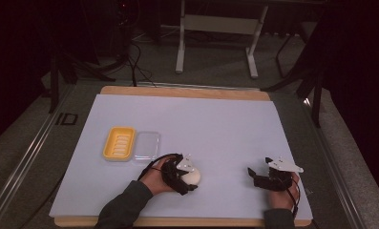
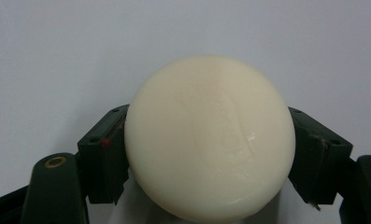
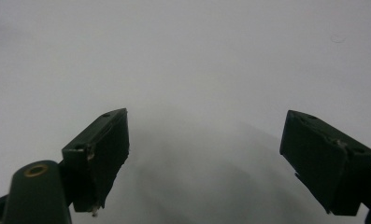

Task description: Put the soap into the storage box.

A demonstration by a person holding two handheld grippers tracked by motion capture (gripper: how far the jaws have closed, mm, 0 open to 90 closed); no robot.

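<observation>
A round cream bar of soap (image 2: 210, 140) sits on the white sheet, and the pads of my left gripper (image 2: 210, 161) press on its two sides. From above, the soap (image 1: 194, 177) lies in front of the person's left hand, with the left gripper (image 1: 190, 178) shut around it near the sheet's front. At the front right my right gripper (image 1: 253, 177) rests low over the sheet. In its own view the right gripper (image 3: 206, 158) stands open, with nothing but bare sheet between its jaws.
A yellow ribbed soap dish (image 1: 119, 143) lies left of centre with a clear lid (image 1: 146, 145) beside it on its right. The white sheet (image 1: 201, 119) covers a wooden board (image 1: 177, 90). Grey floor and a table's metal legs (image 1: 180, 52) lie beyond.
</observation>
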